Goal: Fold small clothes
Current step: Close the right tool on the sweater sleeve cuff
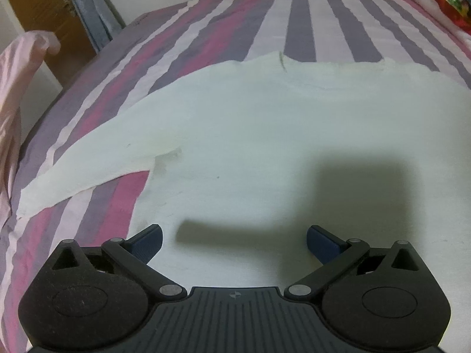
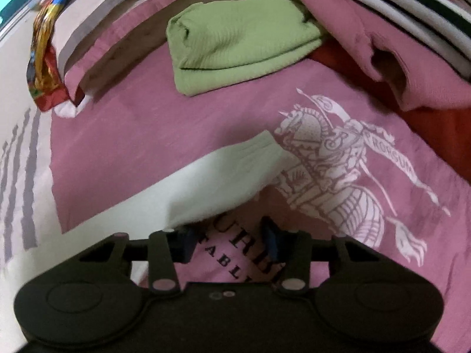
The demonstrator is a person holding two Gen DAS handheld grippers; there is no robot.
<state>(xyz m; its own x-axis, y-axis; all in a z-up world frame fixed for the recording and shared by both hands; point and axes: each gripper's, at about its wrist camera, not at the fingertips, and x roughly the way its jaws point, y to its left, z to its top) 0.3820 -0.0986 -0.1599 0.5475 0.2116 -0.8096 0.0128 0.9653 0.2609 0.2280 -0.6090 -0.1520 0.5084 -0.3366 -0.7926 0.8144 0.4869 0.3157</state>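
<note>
Spread left fingers (image 1: 234, 242) low over white cotton garment (image 1: 265, 135), sleeve trailing left; right fingers (image 2: 226, 242) half-closed, empty.

White garment (image 1: 265, 135) spread on striped bedsheet (image 1: 294, 14), folded clothes (image 2: 244, 44) beyond printed cloth (image 2: 176, 135)

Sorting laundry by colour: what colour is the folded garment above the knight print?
Light green folded garment, clearest in the right wrist view.

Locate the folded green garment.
In the right wrist view, the folded green garment lies at top centre on the pink printed cloth, beside the pink clothes pile on its right.
</note>
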